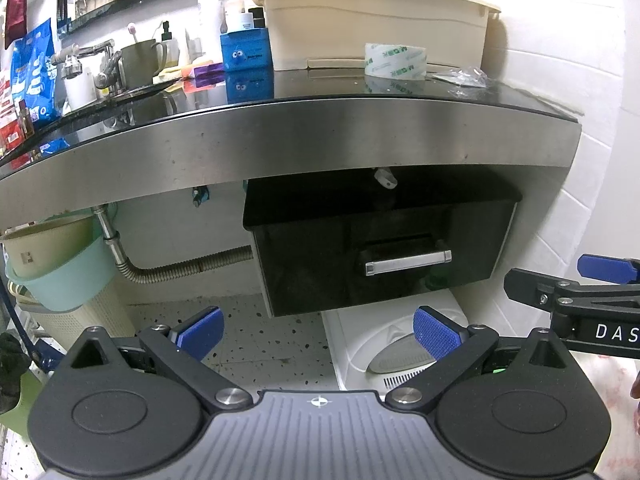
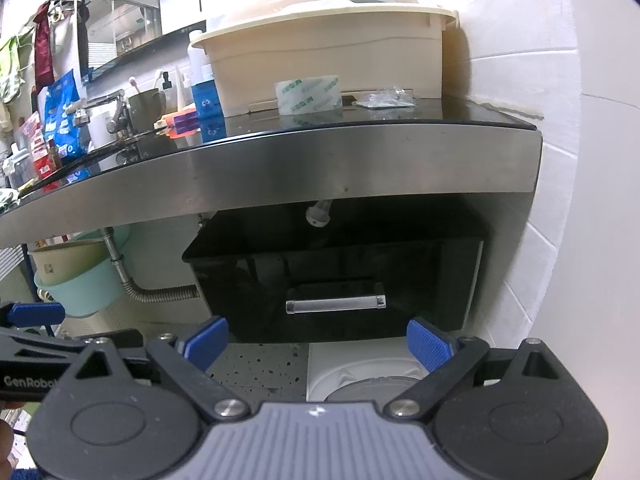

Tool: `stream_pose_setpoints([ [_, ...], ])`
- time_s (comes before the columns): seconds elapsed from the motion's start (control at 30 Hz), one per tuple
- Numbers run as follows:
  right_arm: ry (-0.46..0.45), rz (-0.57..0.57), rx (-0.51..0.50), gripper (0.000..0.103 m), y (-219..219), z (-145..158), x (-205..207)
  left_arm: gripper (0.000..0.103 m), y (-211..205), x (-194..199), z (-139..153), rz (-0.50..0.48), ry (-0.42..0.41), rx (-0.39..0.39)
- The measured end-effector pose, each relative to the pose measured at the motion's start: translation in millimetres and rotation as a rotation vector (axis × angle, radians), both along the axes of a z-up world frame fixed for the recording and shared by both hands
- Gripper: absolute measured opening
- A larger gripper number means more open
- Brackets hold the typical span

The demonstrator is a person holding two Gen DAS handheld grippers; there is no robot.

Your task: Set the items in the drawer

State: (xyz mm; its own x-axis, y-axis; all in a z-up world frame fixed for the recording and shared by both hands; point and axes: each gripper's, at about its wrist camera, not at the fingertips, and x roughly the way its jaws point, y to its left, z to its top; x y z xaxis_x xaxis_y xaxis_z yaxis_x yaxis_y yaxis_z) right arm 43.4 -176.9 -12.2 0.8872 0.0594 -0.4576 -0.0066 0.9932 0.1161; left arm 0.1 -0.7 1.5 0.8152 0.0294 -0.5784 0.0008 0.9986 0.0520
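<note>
Hanging beneath a glossy black countertop [image 1: 400,88] with a brushed steel edge, a black glossy drawer [image 1: 380,256] with a silver bar handle [image 1: 408,262] looks closed, so it likely needs pulling out first. Above it on the counter stand a clear roll of packing tape [image 1: 394,60] and a crumpled clear plastic packet [image 1: 464,78], probably the items to store, in front of a cream plastic tub [image 1: 376,20]. Below, the left gripper [image 1: 318,330] and right gripper [image 2: 316,342] hover with blue-padded fingers spread wide, holding nothing, both facing the drawer front.
</note>
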Motion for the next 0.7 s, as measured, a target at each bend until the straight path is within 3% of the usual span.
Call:
stream_pose_setpoints([
  [0.7,0.000,-0.006,-0.001,0.097,3.7,-2.0,1.2,0.102,-4.4,4.3,-1.3,-0.008,0.004,0.004],
])
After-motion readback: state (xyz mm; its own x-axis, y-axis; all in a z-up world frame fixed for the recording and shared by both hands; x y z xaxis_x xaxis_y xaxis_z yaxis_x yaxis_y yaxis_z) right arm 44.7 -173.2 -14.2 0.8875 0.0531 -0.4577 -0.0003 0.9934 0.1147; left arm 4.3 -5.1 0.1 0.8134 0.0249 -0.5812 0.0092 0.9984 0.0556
